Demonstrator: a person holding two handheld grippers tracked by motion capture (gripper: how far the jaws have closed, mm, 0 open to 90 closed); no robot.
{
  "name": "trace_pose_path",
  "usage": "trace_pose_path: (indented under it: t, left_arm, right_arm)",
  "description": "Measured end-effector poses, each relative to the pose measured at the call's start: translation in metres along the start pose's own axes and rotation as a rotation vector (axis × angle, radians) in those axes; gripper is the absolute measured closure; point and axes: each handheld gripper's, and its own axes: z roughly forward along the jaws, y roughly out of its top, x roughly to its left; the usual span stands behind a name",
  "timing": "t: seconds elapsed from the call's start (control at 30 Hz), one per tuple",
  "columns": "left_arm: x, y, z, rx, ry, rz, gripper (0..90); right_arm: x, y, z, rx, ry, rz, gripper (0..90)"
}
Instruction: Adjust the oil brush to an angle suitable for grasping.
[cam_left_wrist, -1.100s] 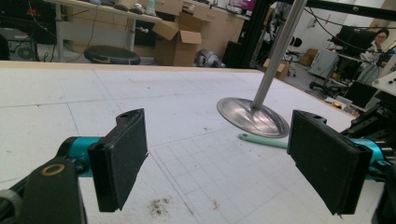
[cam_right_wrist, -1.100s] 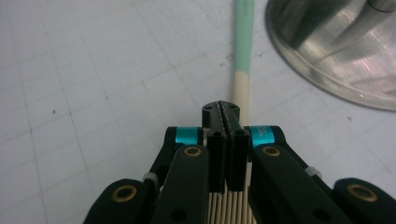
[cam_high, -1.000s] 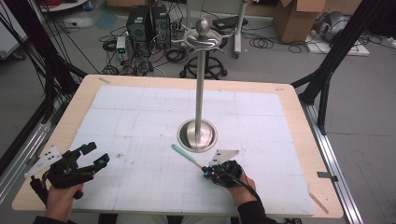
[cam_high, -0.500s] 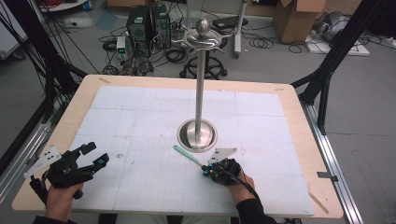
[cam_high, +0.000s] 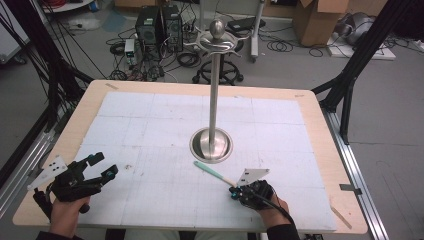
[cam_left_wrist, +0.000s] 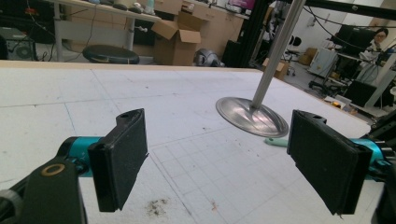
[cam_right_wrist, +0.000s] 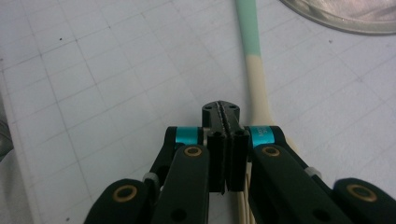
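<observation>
The wooden table (cam_high: 320, 125) carries a white gridded mat (cam_high: 150, 125) that leaves a bare wood rim on every side, widest on the right. A tall metal stand (cam_high: 214, 100) rises from a round dish-shaped base a little right of the mat's middle. The far half of the mat and its whole left middle lie bare, so there is free room around the stand on all sides but the near one.

The left gripper (cam_high: 104, 165) sits at the near left corner, close to the table's edge, its jaws spread wide with nothing between them. Its own view looks between the black pads across the mat to the stand's base, and past the table to cardboard boxes.

The right gripper (cam_high: 234, 192) is near the near edge, right of centre, with its jaws pressed together (cam_right_wrist: 220, 109). A thin stick (cam_high: 212, 171), mint green at the far end and cream at the near, runs from it toward the stand's base. The right gripper view shows the stick (cam_right_wrist: 252, 42) passing along the right of the jaw tips, its green end just short of the base; whether it is clamped cannot be told
</observation>
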Motion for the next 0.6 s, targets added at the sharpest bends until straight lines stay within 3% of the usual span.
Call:
trace_pose_path:
  t: [0.07, 0.2, 0.23, 0.27, 0.3, 0.37, 0.5, 0.53, 0.57, 0.6]
  left_arm:
    - [0.0, 0.0, 0.0, -0.001, -0.001, 0.0, 20.5]
    - [-0.001, 0.0, 0.0, -0.002, -0.003, 0.0, 20.4]
    - [-0.001, 0.0, 0.0, 0.0, -0.003, 0.001, 20.4]
    - [-0.001, 0.0, 0.0, 0.0, -0.003, 0.001, 20.4]
    - [-0.001, 0.0, -0.001, -0.004, -0.005, -0.005, 20.5]
    - [-0.001, 0.0, -0.001, -0.007, -0.007, -0.007, 20.4]
    - [-0.002, 0.0, 0.001, -0.007, -0.011, -0.004, 20.4]
    - [-0.002, 0.0, 0.001, -0.007, -0.011, -0.004, 20.4]
    - [-0.002, 0.0, 0.002, -0.004, -0.013, -0.002, 20.4]
    - [-0.002, 0.0, 0.002, -0.004, -0.013, -0.002, 20.4]
  right_arm:
    - [0.0, -0.001, -0.001, -0.002, 0.001, 0.001, 89.3]
    - [-0.001, -0.006, -0.01, -0.061, -0.01, 0.024, 89.3]
    - [-0.004, -0.009, -0.023, -0.15, -0.034, 0.059, 89.2]
    - [-0.004, -0.009, -0.023, -0.15, -0.034, 0.059, 89.2]
    - [-0.005, -0.012, -0.037, -0.228, -0.062, 0.089, 89.3]
    - [-0.007, -0.016, -0.048, -0.277, -0.098, 0.112, 89.3]
    - [-0.011, -0.026, -0.071, -0.359, -0.17, 0.148, 89.3]
    - [-0.011, -0.026, -0.071, -0.359, -0.17, 0.148, 89.3]
    - [-0.011, -0.032, -0.084, -0.383, -0.222, 0.159, 89.2]
    - [-0.011, -0.032, -0.084, -0.383, -0.222, 0.159, 89.2]
